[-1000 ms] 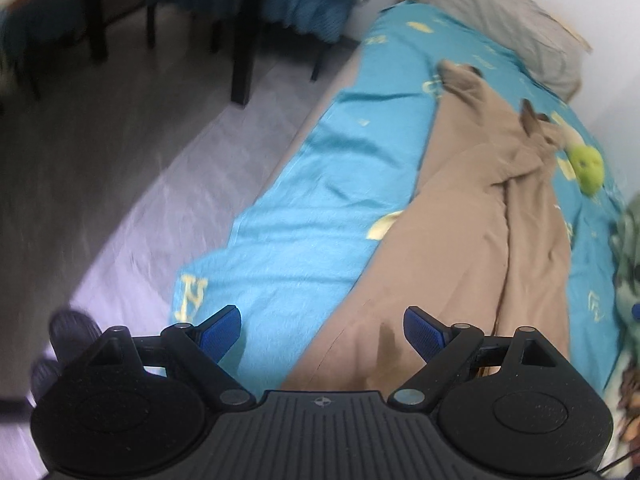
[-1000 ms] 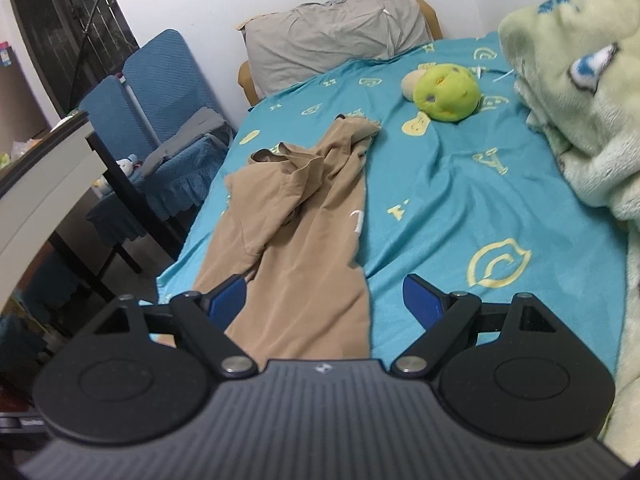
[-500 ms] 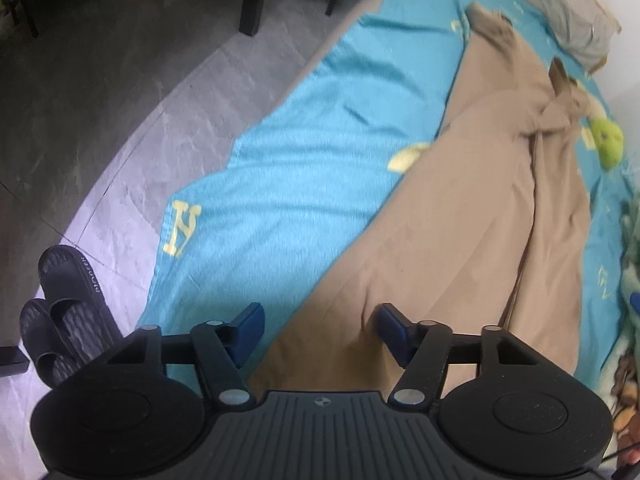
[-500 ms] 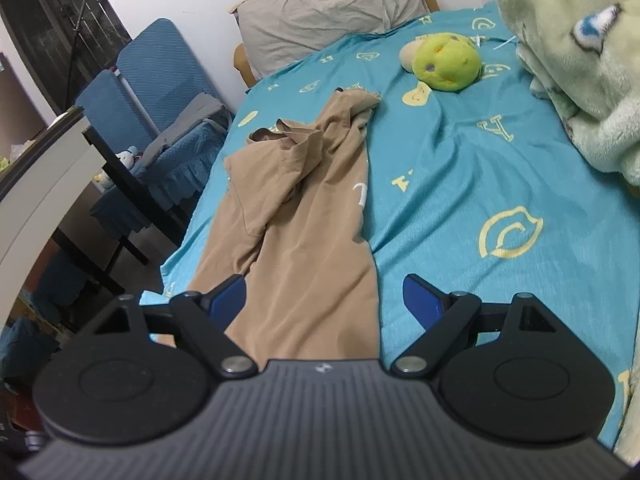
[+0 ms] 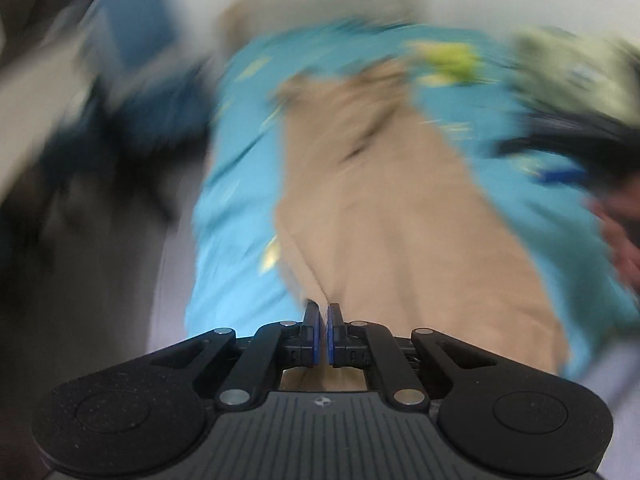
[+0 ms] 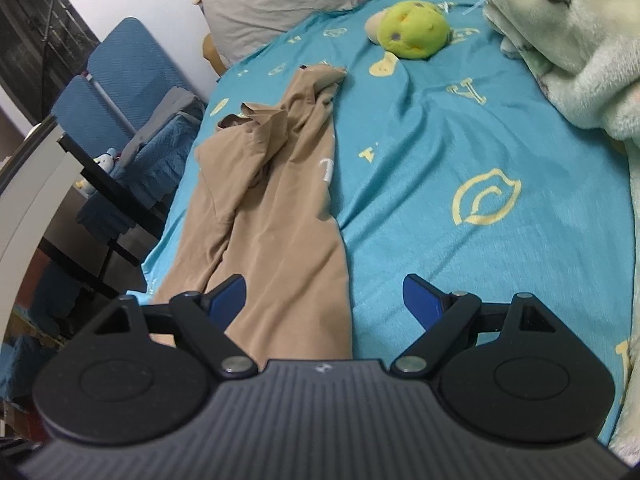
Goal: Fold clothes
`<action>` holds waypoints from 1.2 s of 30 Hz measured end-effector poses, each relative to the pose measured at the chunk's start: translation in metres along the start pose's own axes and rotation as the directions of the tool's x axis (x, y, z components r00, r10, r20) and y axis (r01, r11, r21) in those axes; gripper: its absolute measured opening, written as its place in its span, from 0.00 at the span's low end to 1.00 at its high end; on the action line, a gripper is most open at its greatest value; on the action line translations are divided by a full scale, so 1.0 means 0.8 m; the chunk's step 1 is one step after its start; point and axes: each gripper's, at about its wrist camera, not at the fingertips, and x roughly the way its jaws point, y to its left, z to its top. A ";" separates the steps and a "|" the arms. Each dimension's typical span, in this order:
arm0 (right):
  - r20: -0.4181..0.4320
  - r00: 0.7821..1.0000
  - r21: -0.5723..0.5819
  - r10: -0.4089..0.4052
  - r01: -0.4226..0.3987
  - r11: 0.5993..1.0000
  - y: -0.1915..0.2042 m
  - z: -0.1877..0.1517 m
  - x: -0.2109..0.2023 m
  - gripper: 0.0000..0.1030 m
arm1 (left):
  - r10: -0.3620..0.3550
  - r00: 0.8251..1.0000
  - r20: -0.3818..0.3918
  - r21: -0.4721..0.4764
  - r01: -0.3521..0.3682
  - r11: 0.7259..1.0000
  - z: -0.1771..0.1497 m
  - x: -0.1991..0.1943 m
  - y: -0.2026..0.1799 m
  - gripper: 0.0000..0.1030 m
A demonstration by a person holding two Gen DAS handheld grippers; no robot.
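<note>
left gripper [image 5: 323, 330]: jaws closed down to a thin slit. Near edge of the tan cloth garment [image 5: 400, 216] runs right up to the pads; view is motion-blurred, so whether a fold of cloth is pinched there cannot be told for sure. Looks like a pinch on the near left hem.
tan garment [image 6: 276, 208]: lies lengthwise on the left half of the bed with the turquoise patterned sheet [image 6: 460, 140]. Far end bunched and twisted, near end flatter and reaching the near edge of the bed. Not folded at all.
right gripper [image 6: 324, 296]: jaws wide apart, nothing between the pads. Hovers over the near right edge of the garment; left pad sits above cloth, right pad above bare sheet.
clutter, far right: green round plush toy [image 6: 414, 28] beyond the garment's far tip, clear of it; pale green fleece blanket [image 6: 572, 40] well apart at the right edge.
step: judged as the opening grasp, taking both near corners before any spreading or fold.
next move: right gripper needs to drop onto the near right hem and close on it. Then lift both corners together and shake out the bunched far end.
risk: grabbing sheet along with cloth.
</note>
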 end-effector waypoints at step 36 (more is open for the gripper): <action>-0.425 0.896 -0.203 -0.126 0.041 0.978 0.080 -0.144 -0.040 0.17 | -0.454 0.873 -0.177 -0.545 0.297 0.784 -0.054 0.113 0.085 0.06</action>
